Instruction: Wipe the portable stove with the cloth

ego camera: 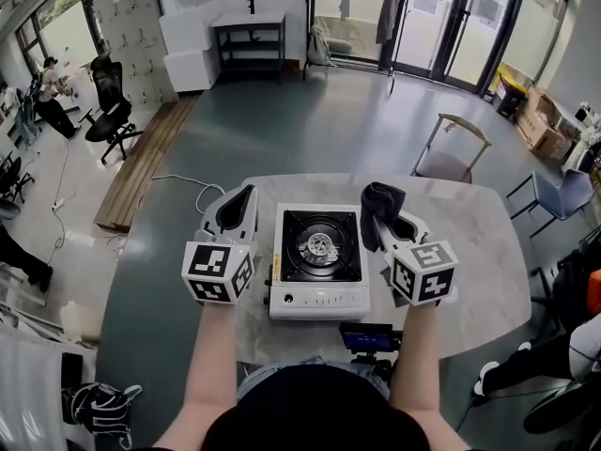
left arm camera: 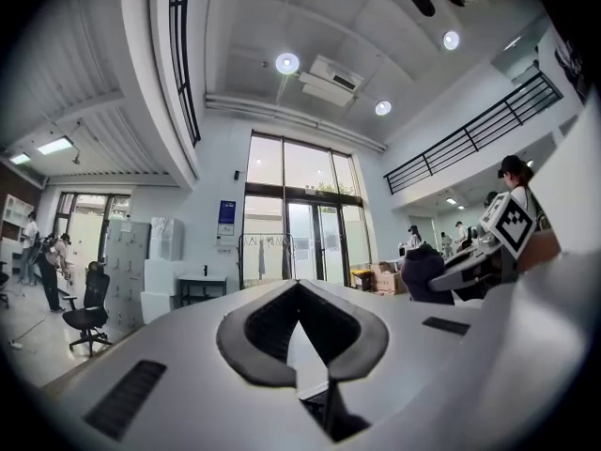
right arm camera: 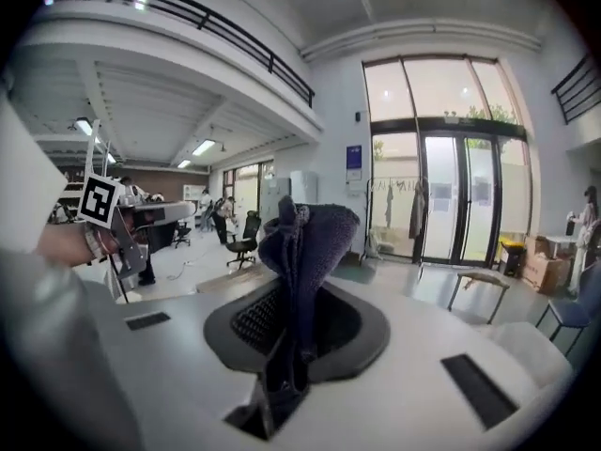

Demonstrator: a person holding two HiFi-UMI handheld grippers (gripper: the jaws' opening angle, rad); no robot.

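The white portable stove (ego camera: 317, 259) with its black burner top sits in the middle of the pale round table (ego camera: 488, 261). I hold both grippers raised above the table, one at each side of the stove, and both point away from me. The left gripper (ego camera: 246, 194) is shut and holds nothing; in the left gripper view its jaws (left arm camera: 299, 287) meet at the tips. The right gripper (ego camera: 383, 216) is shut on a dark blue cloth (ego camera: 379, 205). This cloth (right arm camera: 306, 242) stands bunched up between the jaws and hides their tips. The stove is out of sight in both gripper views.
A small black device (ego camera: 368, 337) lies at the table's near edge by my body. A wooden chair (ego camera: 453, 150) stands beyond the table, a blue chair (ego camera: 562, 195) to the right. Office chairs (ego camera: 115, 111) and people are far left.
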